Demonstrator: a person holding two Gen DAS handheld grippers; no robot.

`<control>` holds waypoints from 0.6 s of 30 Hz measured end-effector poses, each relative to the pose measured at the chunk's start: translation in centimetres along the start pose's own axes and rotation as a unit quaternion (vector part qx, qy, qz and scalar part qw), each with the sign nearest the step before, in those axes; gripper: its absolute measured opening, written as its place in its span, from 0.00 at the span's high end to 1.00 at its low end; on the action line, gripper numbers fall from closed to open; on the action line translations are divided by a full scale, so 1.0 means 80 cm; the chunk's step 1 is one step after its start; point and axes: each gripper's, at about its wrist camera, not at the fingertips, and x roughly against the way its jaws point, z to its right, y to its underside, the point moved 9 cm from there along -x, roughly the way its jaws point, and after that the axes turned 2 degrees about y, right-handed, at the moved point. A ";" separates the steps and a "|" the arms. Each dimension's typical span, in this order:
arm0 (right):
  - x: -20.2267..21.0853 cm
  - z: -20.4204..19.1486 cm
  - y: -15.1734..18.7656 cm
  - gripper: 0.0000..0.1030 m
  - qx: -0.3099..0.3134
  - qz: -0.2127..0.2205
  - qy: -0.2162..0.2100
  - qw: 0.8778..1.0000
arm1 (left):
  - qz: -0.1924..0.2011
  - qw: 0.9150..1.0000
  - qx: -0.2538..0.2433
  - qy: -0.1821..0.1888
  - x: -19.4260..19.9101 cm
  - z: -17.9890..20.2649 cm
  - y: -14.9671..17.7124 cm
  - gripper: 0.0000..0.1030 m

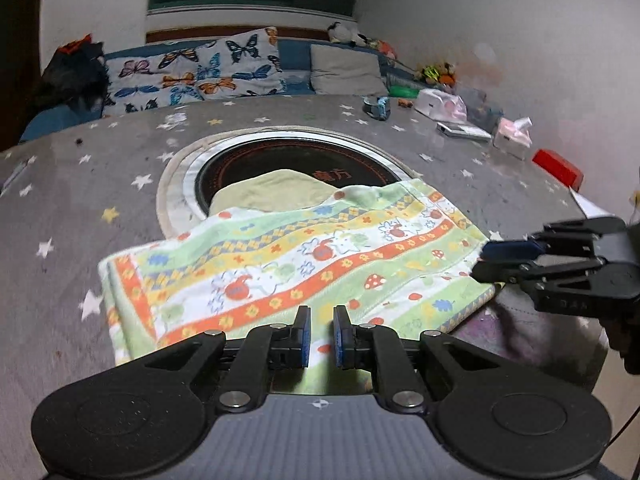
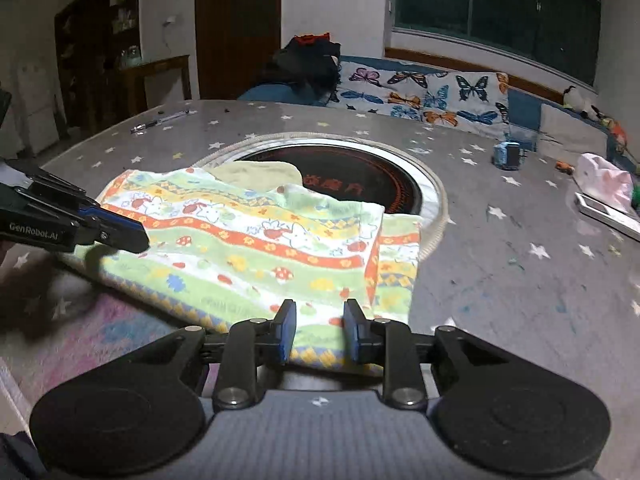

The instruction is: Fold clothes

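A folded cloth (image 1: 304,256) (image 2: 248,248) with green, yellow and orange stripes, rabbits and mushrooms lies flat on the grey star-patterned table (image 1: 80,220). Its far edge overlaps a round black hotplate (image 1: 248,168) and a pale yellow-green cloth (image 1: 276,192) lying there. My left gripper (image 1: 322,316) (image 2: 140,238) hovers over the cloth's near edge. Its jaws stand a narrow gap apart and nothing is pinched. My right gripper (image 2: 320,312) (image 1: 482,258) is over the other near corner, open wider, with the cloth lying below the fingers and untouched by the pads.
On the table's right side are a red box (image 1: 558,168), a pink tissue box (image 1: 514,138), a white remote (image 1: 464,130) and a blue toy (image 1: 378,107). A pen (image 2: 160,122) lies at the far left. Behind the table, butterfly pillows (image 1: 192,72) rest on a sofa.
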 end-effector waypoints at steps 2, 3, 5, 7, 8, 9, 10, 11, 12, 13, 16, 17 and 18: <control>0.004 -0.005 0.000 0.76 0.015 -0.008 0.007 1.000 | 0.006 1.000 0.025 0.002 0.010 -0.010 0.003 0.79; 0.005 -0.006 -0.001 0.76 0.019 -0.010 0.007 1.000 | 0.008 0.999 0.037 0.003 0.015 -0.015 0.004 0.78; 0.005 -0.007 -0.009 0.76 0.022 -0.010 0.004 1.000 | 0.009 0.999 0.052 -0.002 0.023 -0.028 0.002 0.78; 0.002 -0.007 -0.024 0.75 0.021 0.000 -0.001 1.000 | 0.010 0.998 0.063 -0.011 0.028 -0.042 -0.002 0.77; -0.002 -0.006 -0.034 0.75 0.018 0.006 -0.006 1.000 | 0.011 0.998 0.065 -0.018 0.029 -0.049 -0.005 0.77; -0.008 -0.006 -0.045 0.74 0.013 0.011 -0.014 1.000 | 0.011 0.997 0.067 -0.025 0.028 -0.055 -0.009 0.77; -0.016 -0.007 -0.056 0.74 0.007 0.014 -0.024 1.000 | 0.011 0.997 0.069 -0.032 0.028 -0.061 -0.013 0.77; -0.026 -0.006 -0.065 0.74 0.001 0.016 -0.030 0.999 | 0.012 0.996 0.076 -0.037 0.026 -0.069 -0.017 0.77; -0.038 -0.006 -0.075 0.74 -0.006 0.016 -0.035 0.999 | 0.011 0.996 0.082 -0.041 0.023 -0.076 -0.021 0.77; -0.050 -0.005 -0.083 0.74 -0.011 0.015 -0.038 0.999 | 0.012 0.995 0.084 -0.048 0.021 -0.083 -0.024 0.77; -0.084 -0.004 -0.100 0.74 -0.031 0.004 -0.052 0.998 | 0.012 0.994 0.087 -0.069 0.015 -0.103 -0.031 0.77; -0.094 -0.004 -0.101 0.74 -0.032 -0.001 -0.049 0.998 | 0.011 0.993 0.089 -0.075 0.011 -0.111 -0.033 0.77; -0.103 -0.002 -0.101 0.74 -0.032 -0.008 -0.042 0.999 | 0.009 0.993 0.093 -0.078 0.008 -0.118 -0.034 0.77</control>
